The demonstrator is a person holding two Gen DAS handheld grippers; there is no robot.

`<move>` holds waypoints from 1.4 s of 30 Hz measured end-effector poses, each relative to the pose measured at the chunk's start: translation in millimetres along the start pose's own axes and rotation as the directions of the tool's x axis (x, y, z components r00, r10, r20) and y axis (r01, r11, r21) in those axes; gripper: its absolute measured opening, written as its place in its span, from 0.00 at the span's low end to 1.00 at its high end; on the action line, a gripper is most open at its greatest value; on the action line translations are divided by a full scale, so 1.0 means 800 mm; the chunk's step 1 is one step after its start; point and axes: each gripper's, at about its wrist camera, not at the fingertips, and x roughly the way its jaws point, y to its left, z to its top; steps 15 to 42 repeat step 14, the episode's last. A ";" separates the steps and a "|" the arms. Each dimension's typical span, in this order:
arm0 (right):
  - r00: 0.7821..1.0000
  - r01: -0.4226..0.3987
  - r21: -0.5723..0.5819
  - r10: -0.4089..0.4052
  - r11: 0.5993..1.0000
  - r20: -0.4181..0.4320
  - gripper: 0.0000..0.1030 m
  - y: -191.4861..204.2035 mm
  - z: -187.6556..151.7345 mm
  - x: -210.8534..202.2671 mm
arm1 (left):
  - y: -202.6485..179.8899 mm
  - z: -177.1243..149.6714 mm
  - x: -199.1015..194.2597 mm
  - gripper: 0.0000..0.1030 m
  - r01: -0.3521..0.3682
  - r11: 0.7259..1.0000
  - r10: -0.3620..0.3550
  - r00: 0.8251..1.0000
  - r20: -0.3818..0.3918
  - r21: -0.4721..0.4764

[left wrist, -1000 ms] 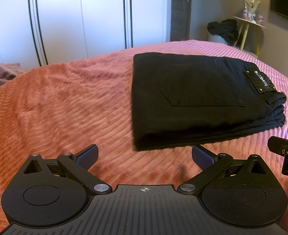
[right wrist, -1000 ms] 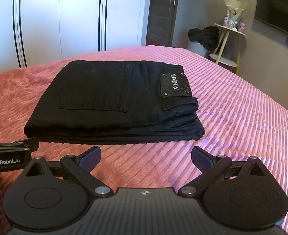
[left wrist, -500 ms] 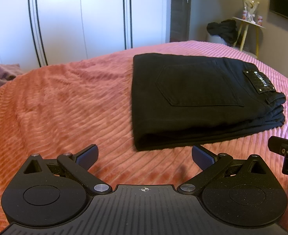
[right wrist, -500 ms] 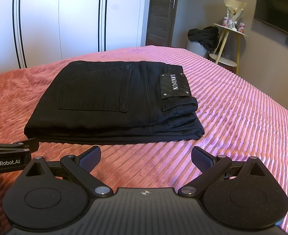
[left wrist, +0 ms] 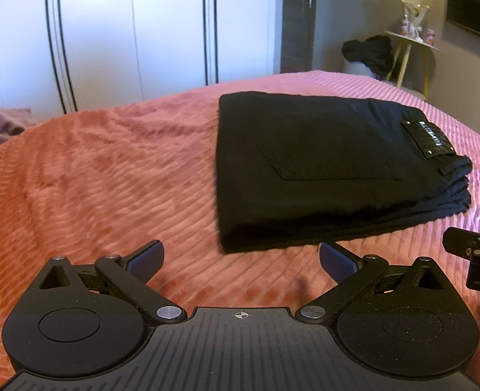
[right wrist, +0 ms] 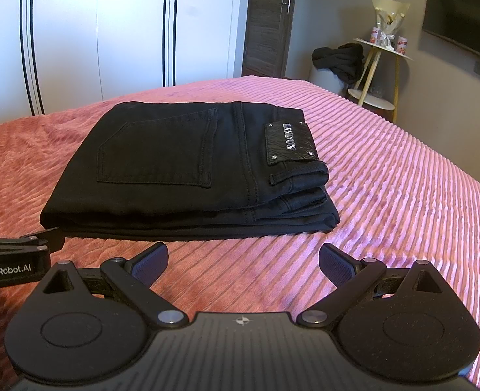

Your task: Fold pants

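Pink ribbed bedspread (right wrist: 403, 176) covers the bed, and the black pants (right wrist: 187, 163) lie folded in a neat stack near its middle, back pocket and leather patch (right wrist: 290, 143) facing up. Both the left gripper (left wrist: 241, 259) and the right gripper (right wrist: 243, 257) hover wide open and empty just short of the stack. White wardrobe doors (right wrist: 109, 32), a dark door (right wrist: 266, 22) and a side table (right wrist: 383, 65) stand beyond.

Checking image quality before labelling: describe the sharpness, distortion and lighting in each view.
Left wrist view: slightly soft, the folded pants lose pocket stitching in the black; fisheye bows the wardrobe doors. Right wrist view: sharper, the leather patch and stitching are crisp; the bedspread reads pinker and brighter at right, orange at left.
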 end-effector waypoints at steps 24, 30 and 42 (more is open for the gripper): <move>1.000 0.001 0.001 -0.001 1.000 -0.003 0.96 0.000 -0.001 0.000 | -0.004 -0.001 0.000 1.00 0.017 1.000 -0.017 1.000 -0.014 0.014; 1.000 0.001 0.001 -0.001 1.000 -0.003 0.96 0.000 -0.001 0.000 | -0.004 -0.001 0.000 1.00 0.017 1.000 -0.017 1.000 -0.014 0.014; 1.000 0.001 0.001 -0.001 1.000 -0.003 0.96 0.000 -0.001 0.000 | -0.004 -0.001 0.000 1.00 0.017 1.000 -0.017 1.000 -0.014 0.014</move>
